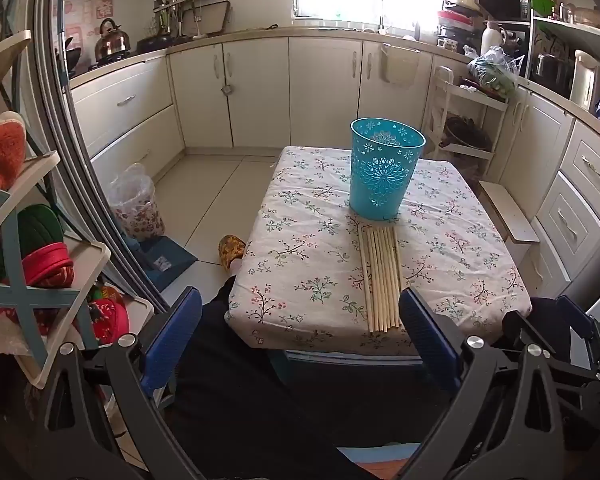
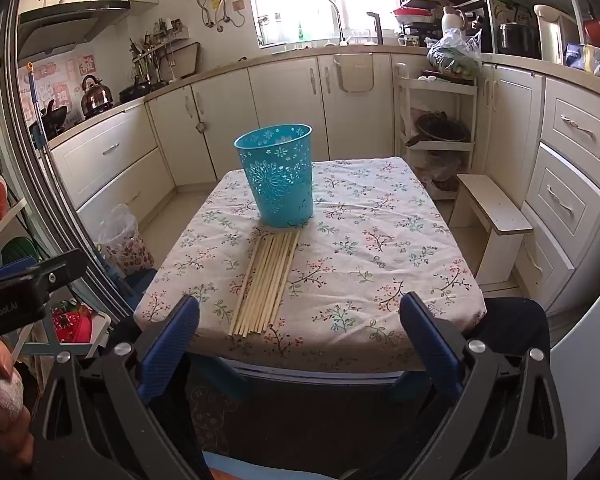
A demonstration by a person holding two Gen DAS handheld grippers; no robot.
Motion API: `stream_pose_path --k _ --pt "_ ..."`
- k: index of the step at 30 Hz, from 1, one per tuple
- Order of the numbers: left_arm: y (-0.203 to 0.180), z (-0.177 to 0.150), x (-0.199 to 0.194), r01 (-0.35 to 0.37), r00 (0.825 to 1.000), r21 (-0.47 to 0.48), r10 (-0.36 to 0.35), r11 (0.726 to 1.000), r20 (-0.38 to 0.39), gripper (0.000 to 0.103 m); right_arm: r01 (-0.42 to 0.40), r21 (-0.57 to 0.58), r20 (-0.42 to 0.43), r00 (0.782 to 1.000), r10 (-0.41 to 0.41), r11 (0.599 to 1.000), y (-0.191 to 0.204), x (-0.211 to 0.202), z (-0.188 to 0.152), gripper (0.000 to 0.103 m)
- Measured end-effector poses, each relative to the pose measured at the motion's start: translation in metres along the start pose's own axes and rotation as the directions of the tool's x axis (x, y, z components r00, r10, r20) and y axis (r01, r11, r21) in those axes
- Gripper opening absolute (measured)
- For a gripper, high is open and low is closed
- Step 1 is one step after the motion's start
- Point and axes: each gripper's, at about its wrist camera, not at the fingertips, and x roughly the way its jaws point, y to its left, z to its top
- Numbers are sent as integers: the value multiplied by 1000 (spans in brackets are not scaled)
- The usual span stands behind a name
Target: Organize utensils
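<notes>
The upright teal basket (image 2: 278,180) stands just beyond the chopsticks (image 2: 266,284); left gripper (image 1: 300,344) and right gripper (image 2: 300,344) gape, holding nothing.

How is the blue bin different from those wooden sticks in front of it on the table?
The blue bin stands upright; the wooden sticks lie flat in a row. The bin is turquoise plastic with cut-out flower patterns, while the sticks are plain and pale. The bin is one wide, hollow container; the sticks are many thin, solid rods. Both rest on the flowered tablecloth, the sticks' far ends close to the bin's base, and neither gripper touches either.
</notes>
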Motion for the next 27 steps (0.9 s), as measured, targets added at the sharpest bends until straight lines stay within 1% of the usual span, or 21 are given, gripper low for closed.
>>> stream_pose_path --k 6,7,9,15,27 --pt "-3 -1 1 -2 1000 5 2 1000 -12 95 2 -2 -4 1000 -2 1000 0 -1 0 96" --pt "-1 -1 -4 2 1000 -4 -2 1000 4 95 2 -1 -5 1000 -2 1000 -1 0 0 96" --pt "-5 -3 -6 5 1000 1 -5 1000 3 96 3 -3 -3 1000 -3 1000 0 -1 0 96" --pt "2 -1 -3 22 1000 -10 -22 1000 -10 96 3 -4 -2 1000 -3 1000 -1 0 -1 96" --pt "1 -1 -3 21 1000 -10 -21 1000 -10 96 2 -6 -3 1000 -2 1000 3 -3 0 96"
